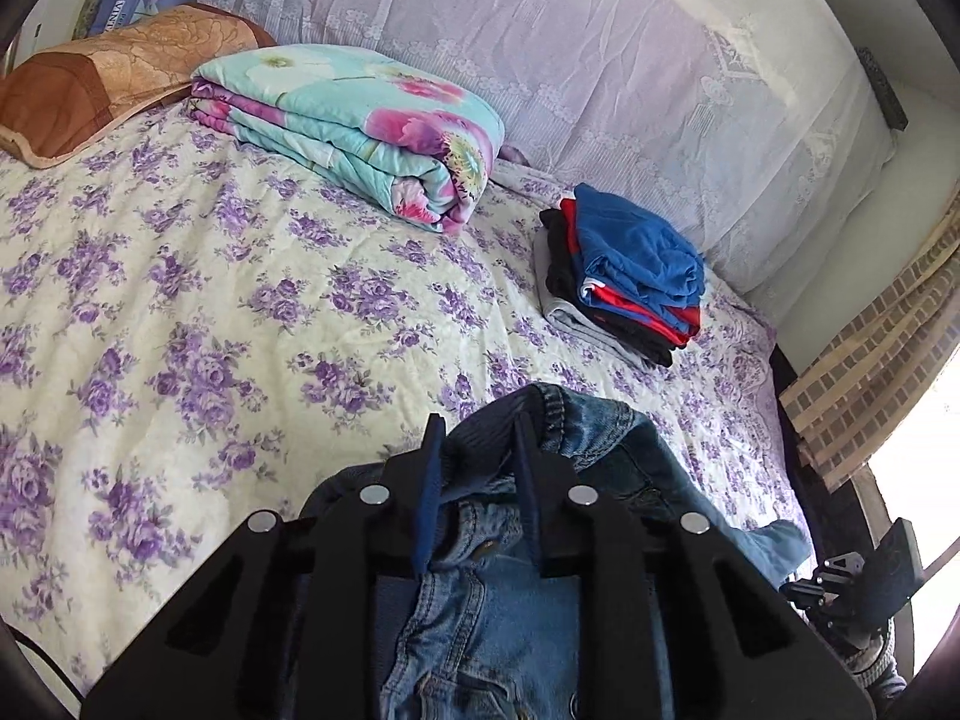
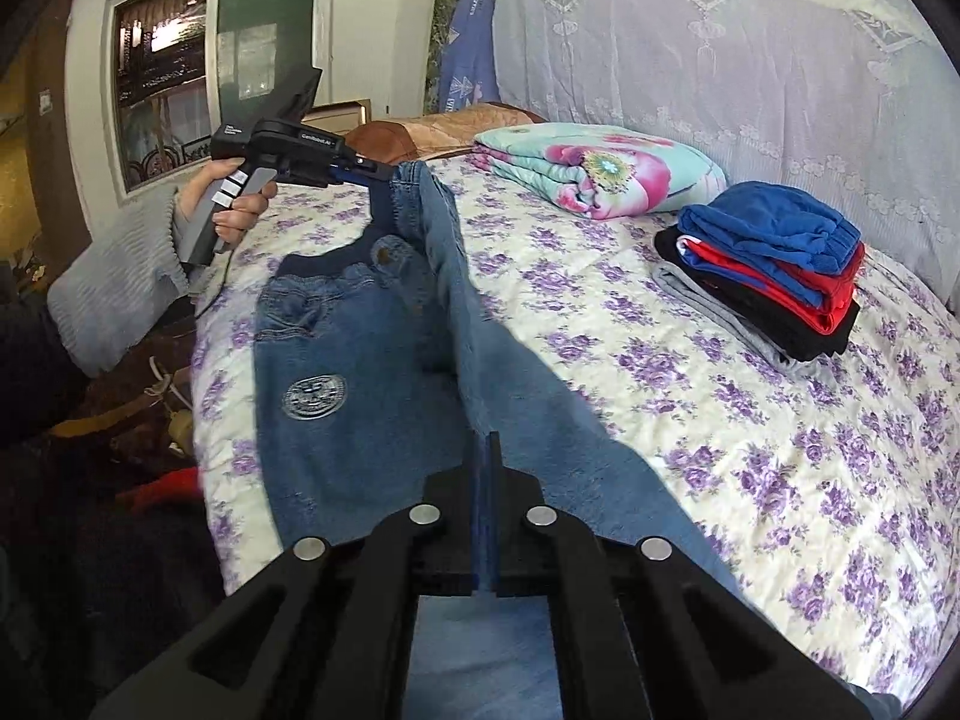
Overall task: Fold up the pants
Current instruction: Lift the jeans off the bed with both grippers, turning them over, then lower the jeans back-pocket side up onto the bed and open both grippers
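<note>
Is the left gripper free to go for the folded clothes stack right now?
Probably not: the left gripper is shut on the jeans waistband. The bedspread toward the clothes stack looks unobstructed.

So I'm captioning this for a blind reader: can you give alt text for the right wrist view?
The shut right gripper pinches blue denim jeans draped over a purple-flowered bedspread, while the left gripper, held in a hand, lifts their waistband. Behind lie a folded floral quilt and a stack of folded clothes.
</note>
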The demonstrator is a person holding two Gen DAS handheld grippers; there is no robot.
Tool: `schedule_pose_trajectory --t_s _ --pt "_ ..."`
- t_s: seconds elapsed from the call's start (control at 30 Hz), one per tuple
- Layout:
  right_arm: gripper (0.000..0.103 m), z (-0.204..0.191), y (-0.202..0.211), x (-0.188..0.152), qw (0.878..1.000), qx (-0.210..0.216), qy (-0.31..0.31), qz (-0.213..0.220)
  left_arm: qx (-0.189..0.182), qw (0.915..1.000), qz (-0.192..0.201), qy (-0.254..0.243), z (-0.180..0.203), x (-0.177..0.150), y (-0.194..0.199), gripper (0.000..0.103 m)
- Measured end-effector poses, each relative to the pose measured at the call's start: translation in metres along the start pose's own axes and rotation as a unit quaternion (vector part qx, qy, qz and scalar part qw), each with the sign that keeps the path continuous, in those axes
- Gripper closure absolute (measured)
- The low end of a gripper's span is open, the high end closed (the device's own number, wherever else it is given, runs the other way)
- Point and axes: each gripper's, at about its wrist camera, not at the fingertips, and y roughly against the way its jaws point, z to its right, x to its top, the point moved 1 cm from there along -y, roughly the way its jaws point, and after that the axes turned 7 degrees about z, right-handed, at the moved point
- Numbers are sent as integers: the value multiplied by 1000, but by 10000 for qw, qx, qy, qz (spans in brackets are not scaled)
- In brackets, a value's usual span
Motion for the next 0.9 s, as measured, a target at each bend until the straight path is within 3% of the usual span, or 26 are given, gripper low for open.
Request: schedule_pose_trajectory --t_s 0.07,0.13,0.2,0.27,0.33,0.37,0.47,0.63,0.73,0.77,0.8,0.83,0.9 --pt "103 -15 7 -10 9999 122 -8 -9 -66 9999 -10 150 -12 -17 14 82" --pt "102 -23 6 -22 9999 9 92 -81 98 9995 -52 288 -26 -37 21 82" --pt "100 -20 5 -27 9998 -167 96 4 248 9983 -127 515 -43 -54 26 93" --pt "98 -15 -3 -28 9997 -223 13 -106 260 9968 -156 743 -57 -64 31 93" --pt "64 -18 -13 -28 9995 -276 141 -106 306 9960 -102 839 -61 -69 38 94" --pt "60 -23 -18 -29 9991 -313 282 -97 257 9962 -80 834 -59 -70 41 93" --pt "61 -39 -38 -29 9945 -503 901 -152 207 9974 -41 690 -46 -67 46 94" --pt "65 -41 -76 -28 9910 -597 1144 -351 166 9988 -152 437 -19 -57 38 93" --pt "79 -36 -95 -34 9849 -969 1329 -530 189 9988 -307 321 -5 -56 25 69" --pt "81 -34 -97 -36 9842 -1010 1343 -556 230 9986 -325 334 -1 -55 21 52" --pt "92 -34 -99 -36 9843 -1008 1333 -573 240 9984 -331 380 1 -53 17 42" --pt "99 -34 -97 -35 9843 -1004 1336 -562 218 9982 -345 430 4 -51 12 42" --pt "99 -36 -91 -32 9826 -1071 1446 -461 96 9975 -454 541 10 -46 2 39"
